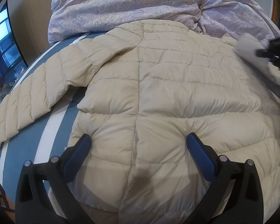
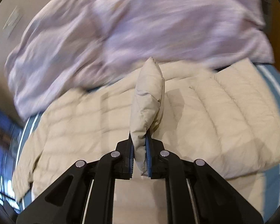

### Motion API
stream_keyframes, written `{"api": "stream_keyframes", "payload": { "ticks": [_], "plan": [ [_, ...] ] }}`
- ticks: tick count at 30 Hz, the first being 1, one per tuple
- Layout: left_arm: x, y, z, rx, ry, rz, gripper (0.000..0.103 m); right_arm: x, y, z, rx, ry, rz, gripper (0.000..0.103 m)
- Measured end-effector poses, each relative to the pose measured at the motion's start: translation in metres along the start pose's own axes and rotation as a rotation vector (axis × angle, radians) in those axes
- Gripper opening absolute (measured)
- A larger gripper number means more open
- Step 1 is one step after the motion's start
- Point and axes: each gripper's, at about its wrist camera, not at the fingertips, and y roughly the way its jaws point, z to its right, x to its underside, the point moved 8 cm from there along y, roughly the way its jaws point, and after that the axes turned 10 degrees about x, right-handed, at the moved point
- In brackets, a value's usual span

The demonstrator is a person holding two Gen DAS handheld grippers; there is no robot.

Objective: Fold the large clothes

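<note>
Right hand-held gripper [image 2: 140, 149] pinches jacket [image 2: 149, 97]; left view shows only blur.

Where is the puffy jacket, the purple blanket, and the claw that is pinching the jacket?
jacket [image 1: 177, 85]: left wrist view, on its quilted back panel.
blanket [image 1: 121, 5]: left wrist view, on its rumpled top.
right gripper [image 2: 140, 156]: right wrist view, between the fingertips, shut on a jacket fold.
</note>
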Motion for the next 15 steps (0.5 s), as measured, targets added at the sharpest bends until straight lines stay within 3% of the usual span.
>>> {"api": "stream_keyframes", "payload": {
  "ticks": [5,12,15],
  "plan": [
    [0.0,0.0,0.001,0.001,-0.001,0.0,0.101,0.011,0.008,-0.052,-0.031,-0.069,-0.016,0.011],
    [0.0,-0.001,0.0,0.001,-0.001,0.0,0.101,0.019,0.026,-0.082,-0.029,-0.116,-0.048,0.012],
    [-0.001,-0.001,0.0,0.001,-0.001,0.0,0.101,0.029,0.029,-0.091,-0.021,-0.187,-0.072,0.025]
  ]
}}
